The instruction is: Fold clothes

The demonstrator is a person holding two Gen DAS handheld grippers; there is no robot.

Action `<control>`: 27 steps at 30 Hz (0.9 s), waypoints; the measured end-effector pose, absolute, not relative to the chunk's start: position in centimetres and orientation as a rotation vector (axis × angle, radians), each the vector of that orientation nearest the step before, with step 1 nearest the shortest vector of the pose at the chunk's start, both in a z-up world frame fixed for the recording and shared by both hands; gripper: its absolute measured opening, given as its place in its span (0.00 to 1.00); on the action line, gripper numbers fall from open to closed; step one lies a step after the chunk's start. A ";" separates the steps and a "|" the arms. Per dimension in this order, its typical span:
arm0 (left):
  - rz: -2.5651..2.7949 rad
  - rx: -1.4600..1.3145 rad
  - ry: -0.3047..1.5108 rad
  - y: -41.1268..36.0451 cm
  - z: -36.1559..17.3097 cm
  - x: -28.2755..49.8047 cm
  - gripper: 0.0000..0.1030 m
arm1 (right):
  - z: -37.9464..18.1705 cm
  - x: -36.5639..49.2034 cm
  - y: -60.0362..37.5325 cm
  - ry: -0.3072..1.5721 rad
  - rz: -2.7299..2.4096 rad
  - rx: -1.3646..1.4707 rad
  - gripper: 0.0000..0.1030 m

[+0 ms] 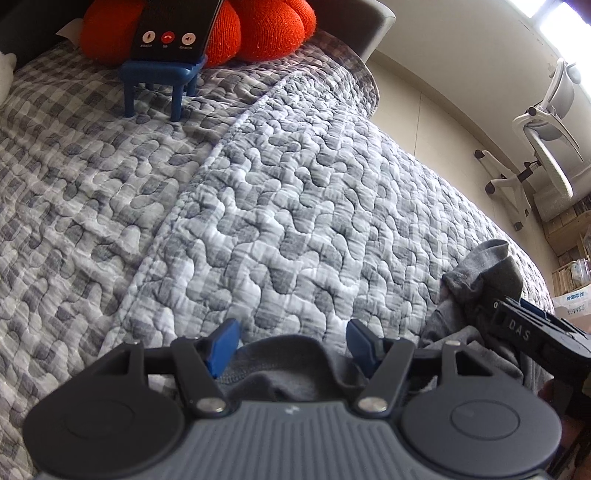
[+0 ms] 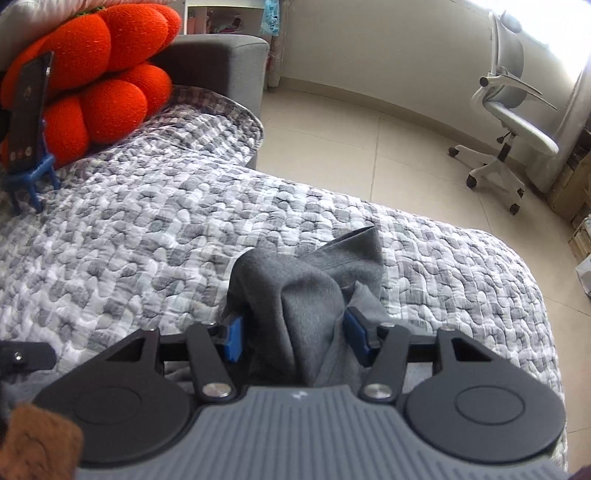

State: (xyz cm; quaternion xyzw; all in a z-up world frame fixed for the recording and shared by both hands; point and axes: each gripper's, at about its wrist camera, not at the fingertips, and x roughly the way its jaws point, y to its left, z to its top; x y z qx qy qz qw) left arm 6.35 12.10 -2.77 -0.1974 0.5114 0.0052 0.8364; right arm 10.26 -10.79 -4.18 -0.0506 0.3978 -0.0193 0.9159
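1. On a quilted bed [image 2: 147, 229], a grey garment [image 2: 306, 295] bunches at the near edge, around 6 o'clock.
2. The right tongs [image 2: 293, 338] stand apart, cloth heaped between their blue pads.
3. The left tongs [image 1: 291, 345] are spread too, a grey fold lying between them.
4. An orange cushion [image 2: 110, 74] backs a phone [image 1: 173, 29] at 11 o'clock.

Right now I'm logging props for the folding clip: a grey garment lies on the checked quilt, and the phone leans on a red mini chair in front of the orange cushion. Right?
One slip: the mini chair is blue, not red, as the left wrist view shows. The rest holds: the phone leans on it before the orange cushion, and the grey garment lies on the checked quilt.
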 end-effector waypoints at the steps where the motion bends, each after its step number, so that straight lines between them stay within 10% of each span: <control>1: 0.009 -0.425 1.084 12.1 -2.8 6.6 0.65 | -4.4 10.8 -10.9 0.821 -0.053 -0.108 0.30; 5: 0.005 -0.421 1.082 12.0 -2.9 7.2 0.65 | -4.5 12.0 -12.3 0.824 -0.088 -0.063 0.08; 27: -0.011 -0.312 1.092 10.8 -2.9 7.7 0.69 | -4.1 7.6 -26.4 0.845 -0.393 0.107 0.06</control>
